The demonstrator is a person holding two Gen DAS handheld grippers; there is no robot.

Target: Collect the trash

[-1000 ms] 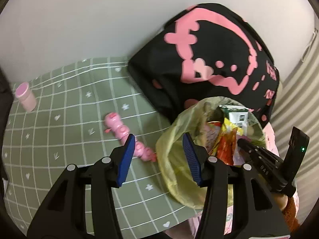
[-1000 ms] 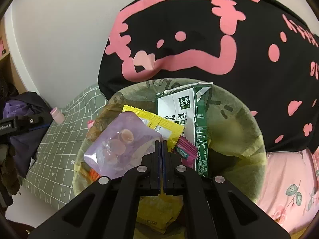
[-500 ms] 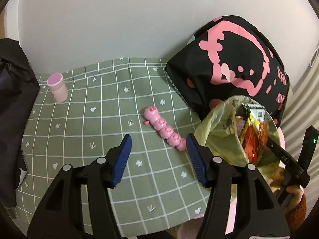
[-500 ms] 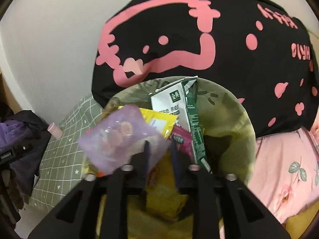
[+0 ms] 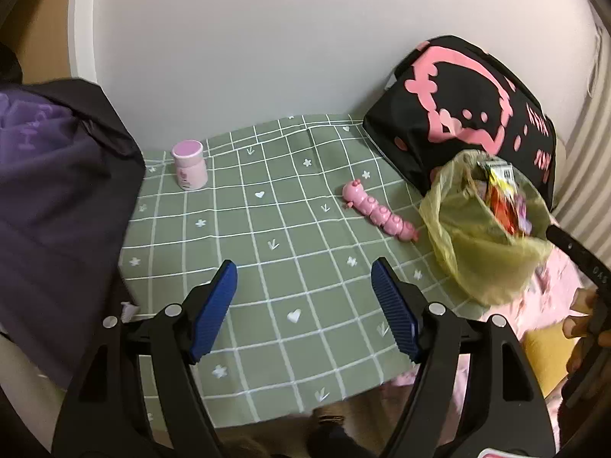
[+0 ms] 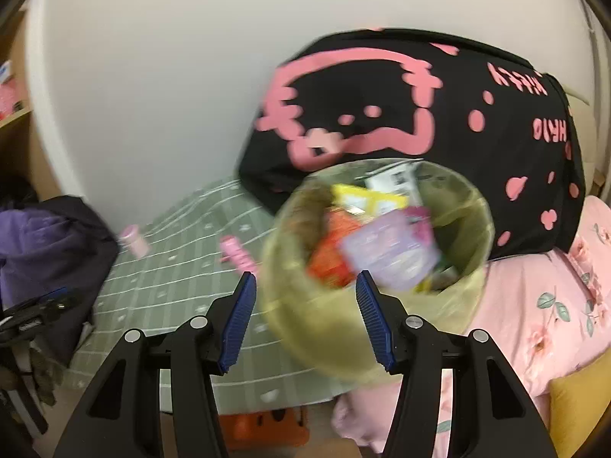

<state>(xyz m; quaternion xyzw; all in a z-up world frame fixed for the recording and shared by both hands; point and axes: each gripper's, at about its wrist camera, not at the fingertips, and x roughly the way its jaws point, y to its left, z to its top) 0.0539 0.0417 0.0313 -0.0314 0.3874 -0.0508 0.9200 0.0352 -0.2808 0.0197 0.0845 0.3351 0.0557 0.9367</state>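
Observation:
A yellow-green trash bag (image 6: 366, 328) stands open at the bed's edge, holding a purple pouch (image 6: 389, 255), a yellow wrapper (image 6: 366, 198), orange packets and a milk carton (image 6: 397, 179). My right gripper (image 6: 303, 320) hangs before the bag's rim, its jaws opening with nothing between them; the purple pouch lies loose in the bag. The bag (image 5: 485, 244) sits at the right in the left wrist view. My left gripper (image 5: 303, 305) hovers over the green checked cloth (image 5: 244, 236), jaws opening and empty. A pink caterpillar toy (image 5: 378, 213) and a pink bottle (image 5: 189, 166) rest on the cloth.
A black bag with pink print (image 5: 473, 110) leans on the white wall behind the trash bag. Dark and purple clothing (image 5: 49, 191) is piled at the left. Pink floral bedding (image 6: 542, 305) lies to the right. A hand (image 5: 580, 328) holds the right gripper's handle.
The right gripper opened, dropped the purple pouch into the bag and drew back. The left gripper widened and swung left, away from the bag, over the cloth.

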